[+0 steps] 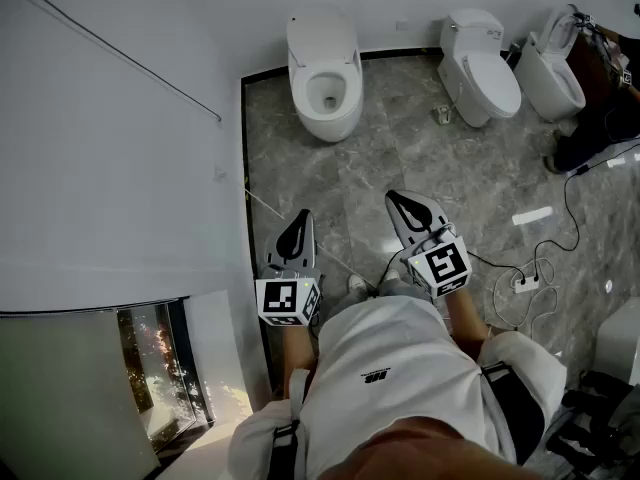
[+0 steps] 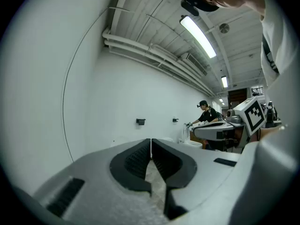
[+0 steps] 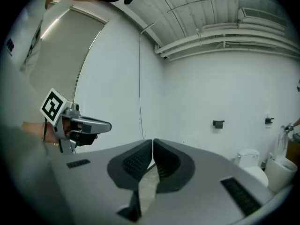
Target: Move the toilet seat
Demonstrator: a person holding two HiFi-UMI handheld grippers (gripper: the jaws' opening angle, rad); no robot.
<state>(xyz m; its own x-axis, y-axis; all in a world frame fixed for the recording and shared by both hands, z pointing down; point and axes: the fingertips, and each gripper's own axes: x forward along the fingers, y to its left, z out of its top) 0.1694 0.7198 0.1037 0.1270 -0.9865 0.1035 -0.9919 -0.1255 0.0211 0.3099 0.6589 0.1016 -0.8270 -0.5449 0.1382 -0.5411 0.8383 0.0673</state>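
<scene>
Open grey marble floor (image 1: 400, 148) stretches ahead to the toilet seat (image 1: 347, 96), which rings the oval white bowl of the nearest toilet (image 1: 322, 38) at the far wall, well apart from both tools. The left gripper (image 1: 299, 218) and right gripper (image 1: 396, 199) are clenched on nothing, their ribbed dark pads meeting. A smooth white wall (image 1: 100, 148) with black skirting (image 1: 243, 148) bounds the left; two more toilets (image 1: 482, 68) and loose cables (image 1: 540, 268) crowd the right

Cool, even indoor light, fairly bright. Ceiling strip light (image 2: 198, 35) blows out white in the left gripper view. Pale glare streaks on the glossy floor (image 1: 480, 178). Shadows soft. Both gripper views bulge fisheye, with black corners and a blurred foreground.
</scene>
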